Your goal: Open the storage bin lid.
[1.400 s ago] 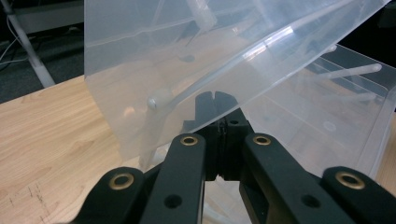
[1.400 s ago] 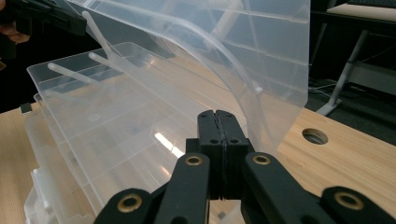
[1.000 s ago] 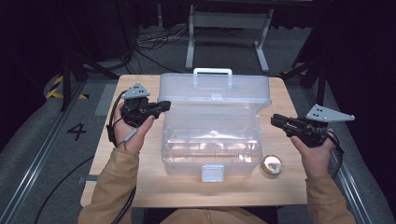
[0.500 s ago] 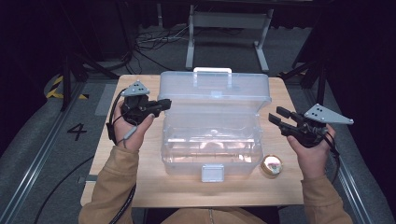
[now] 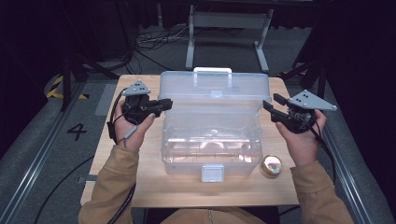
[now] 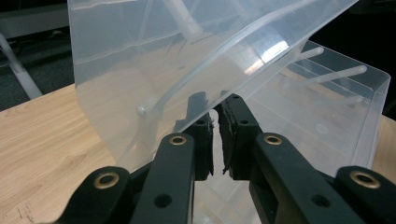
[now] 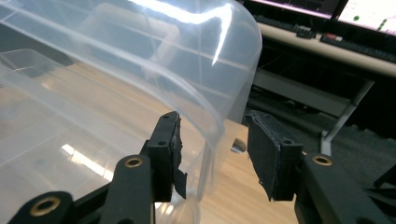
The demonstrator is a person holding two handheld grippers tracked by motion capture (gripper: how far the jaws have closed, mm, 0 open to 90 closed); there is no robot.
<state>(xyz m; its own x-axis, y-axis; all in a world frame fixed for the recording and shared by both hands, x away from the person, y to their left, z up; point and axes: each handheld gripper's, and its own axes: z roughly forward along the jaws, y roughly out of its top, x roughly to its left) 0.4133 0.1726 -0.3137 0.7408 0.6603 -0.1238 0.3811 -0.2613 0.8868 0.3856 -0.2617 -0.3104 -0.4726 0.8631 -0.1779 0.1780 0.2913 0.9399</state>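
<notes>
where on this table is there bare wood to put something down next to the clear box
Bare wood lies left of the clear box, between its wall and the table edge, though the left gripper hangs above part of it. A front strip is free left of the latch. The right front is crowded: the gold tin sits below the right gripper.

Your wood table (image 5: pixel 140 182) carries a clear box (image 5: pixel 210 140), lid up, and a gold tin (image 5: pixel 271 165) beside it.
</notes>
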